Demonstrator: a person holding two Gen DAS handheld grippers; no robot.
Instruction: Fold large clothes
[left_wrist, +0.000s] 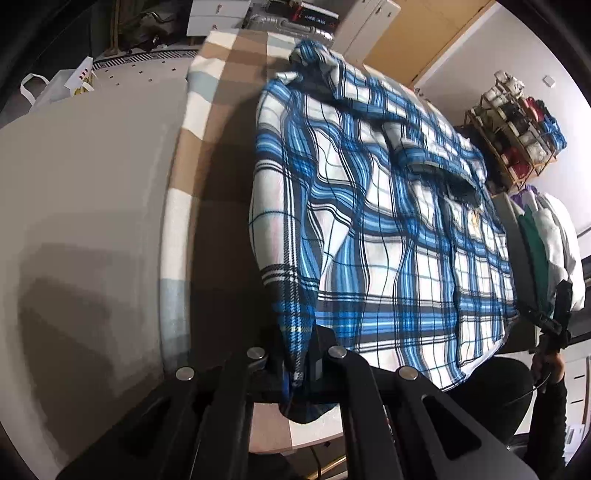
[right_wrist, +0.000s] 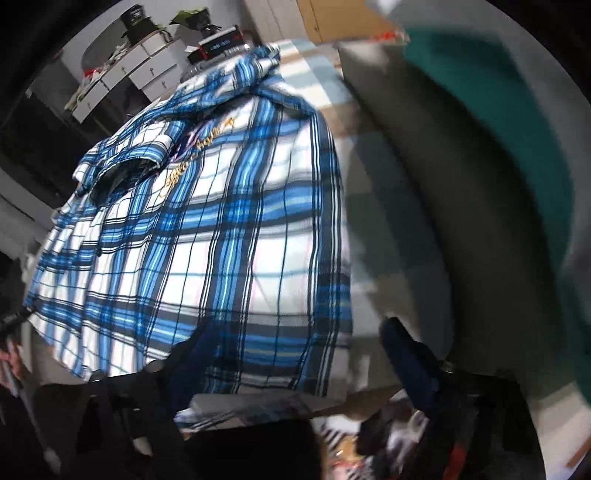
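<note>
Pinching the near hem corner of the blue plaid shirt (left_wrist: 369, 221) in your left gripper (left_wrist: 295, 365), you have the cloth bunched between the closed-down fingers, with a tail of fabric hanging below them. That grip looks meant to carry one side of the shirt over for a fold: the garment lies spread on the checked beige-and-white cloth (left_wrist: 218, 96) covering the table, collar (left_wrist: 314, 62) at the far end, hem toward you.

Your right gripper (right_wrist: 284, 365) sits at the other hem corner, its fingers standing well apart. The left finger (right_wrist: 192, 354) appears to lie under or against the shirt's edge and the right finger (right_wrist: 410, 354) stands clear of it on the checked cloth, so I judge nothing is held there yet. If both corners are to move together, this side still needs to close on the fabric.

Much is hard to read. The right wrist view is smeared by motion, especially the teal mass (right_wrist: 517, 147) at the right, which I cannot identify. The shirt's sleeves seem tucked or crumpled near the collar, but their layout is unclear. In the left wrist view your right gripper shows only as a dark shape at the frame's edge, beside a pile of white and green clothing (left_wrist: 550, 243). The gold embroidery (right_wrist: 195, 155) on the chest is too blurred to read.
</note>
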